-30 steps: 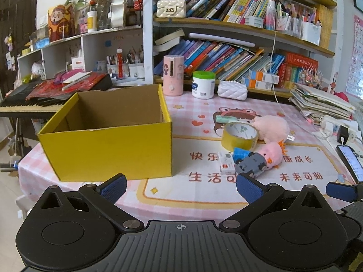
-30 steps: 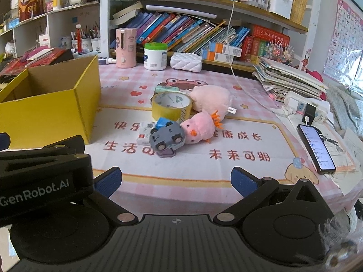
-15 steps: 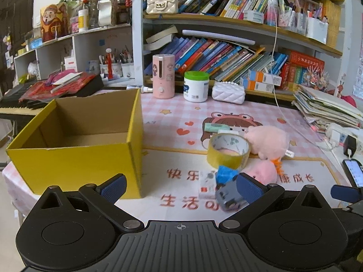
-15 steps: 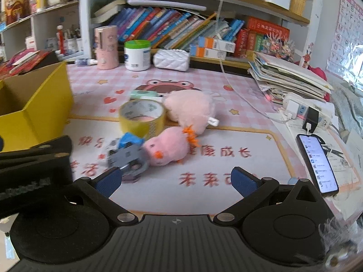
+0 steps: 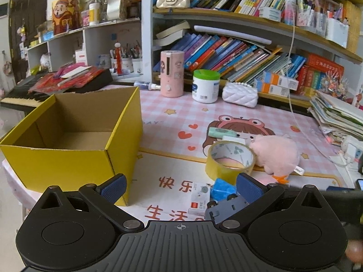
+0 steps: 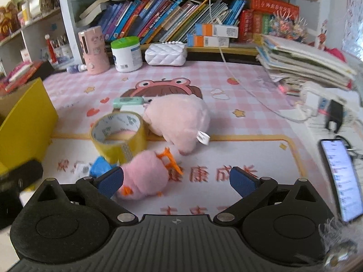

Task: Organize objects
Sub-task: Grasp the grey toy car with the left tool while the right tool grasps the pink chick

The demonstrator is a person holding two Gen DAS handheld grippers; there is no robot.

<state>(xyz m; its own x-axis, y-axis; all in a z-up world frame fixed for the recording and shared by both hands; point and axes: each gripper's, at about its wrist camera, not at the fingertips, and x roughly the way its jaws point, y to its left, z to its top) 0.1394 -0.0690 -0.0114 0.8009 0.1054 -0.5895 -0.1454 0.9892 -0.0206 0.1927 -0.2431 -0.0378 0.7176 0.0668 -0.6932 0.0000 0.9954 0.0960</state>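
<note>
An empty yellow cardboard box [image 5: 68,158] stands on the table's left. Beside it lie a yellow tape roll [image 5: 229,161], a large pink plush [image 5: 275,156], a white card pack [image 5: 199,198], a blue item [image 5: 222,189] and a grey toy car [image 5: 224,208]. My left gripper [image 5: 180,187] is open, its right finger over the car. My right gripper [image 6: 177,181] is open, with a small pink plush [image 6: 145,176] between its fingers near the left one. The tape roll [image 6: 119,133] and large plush [image 6: 179,120] lie just beyond.
A pink canister [image 5: 171,77], a green-lidded jar [image 5: 205,86] and a white quilted purse [image 5: 240,94] stand before the bookshelf. A paper stack [image 6: 304,65], charger and lit phone [image 6: 340,176] sit at right. A keyboard [image 5: 25,93] lies far left.
Both grippers have moved forward and lower toward the pile of toys. The small pink plush now sits between the right gripper's fingers; the toy car lies under the left gripper's right finger.
</note>
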